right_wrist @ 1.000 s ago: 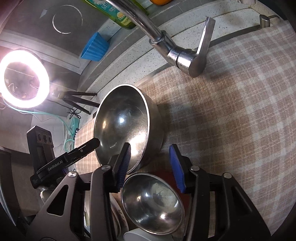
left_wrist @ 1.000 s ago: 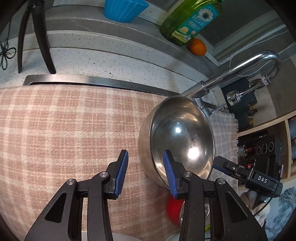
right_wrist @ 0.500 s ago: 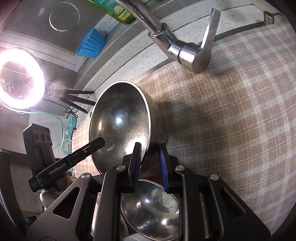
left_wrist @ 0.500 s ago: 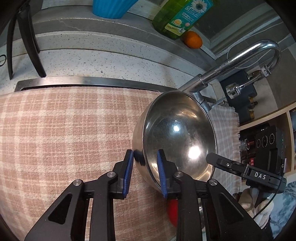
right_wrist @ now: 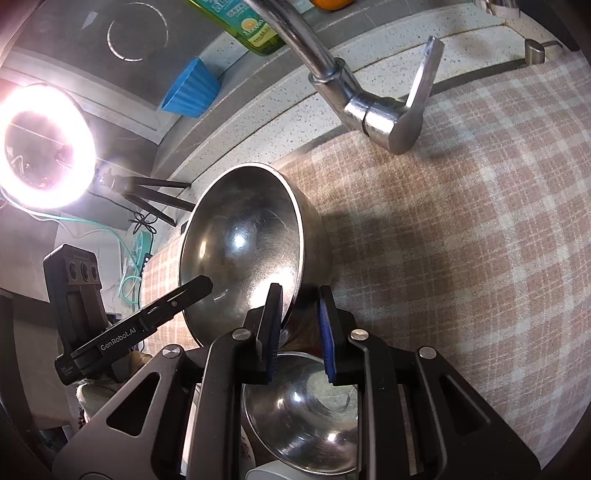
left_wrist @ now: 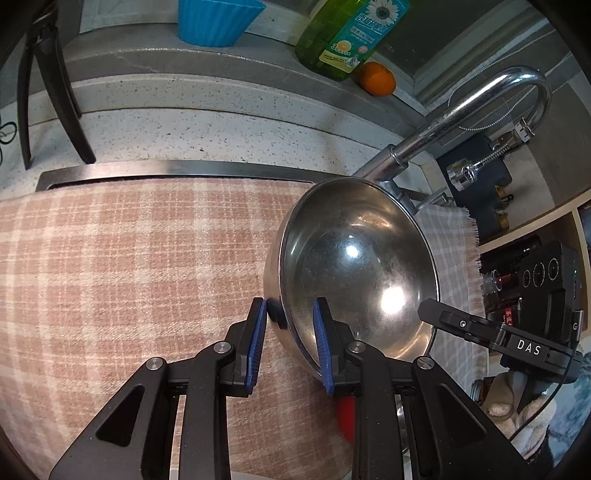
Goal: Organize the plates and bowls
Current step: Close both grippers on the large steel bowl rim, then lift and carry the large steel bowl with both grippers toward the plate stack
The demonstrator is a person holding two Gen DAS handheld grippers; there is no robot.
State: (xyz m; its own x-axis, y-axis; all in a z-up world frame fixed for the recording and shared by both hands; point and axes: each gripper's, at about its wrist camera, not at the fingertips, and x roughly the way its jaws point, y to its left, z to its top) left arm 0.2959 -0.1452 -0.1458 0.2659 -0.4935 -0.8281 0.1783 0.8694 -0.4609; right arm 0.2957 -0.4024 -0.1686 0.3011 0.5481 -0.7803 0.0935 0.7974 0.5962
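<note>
A large steel bowl is held tilted above the plaid cloth. My left gripper is shut on its near rim, one blue pad inside and one outside. My right gripper is shut on the rim of the same bowl from the other side. A smaller steel bowl lies below the right gripper, with a white dish edge under it. Something red shows beneath the left gripper.
A chrome faucet arches close behind the bowl, its handle over the cloth. On the ledge stand a blue cup, a green soap bottle and an orange. A ring light glares at left.
Both grippers have closed from open onto the large bowl's rim, and the bowl now sits a little higher and more tilted between them.
</note>
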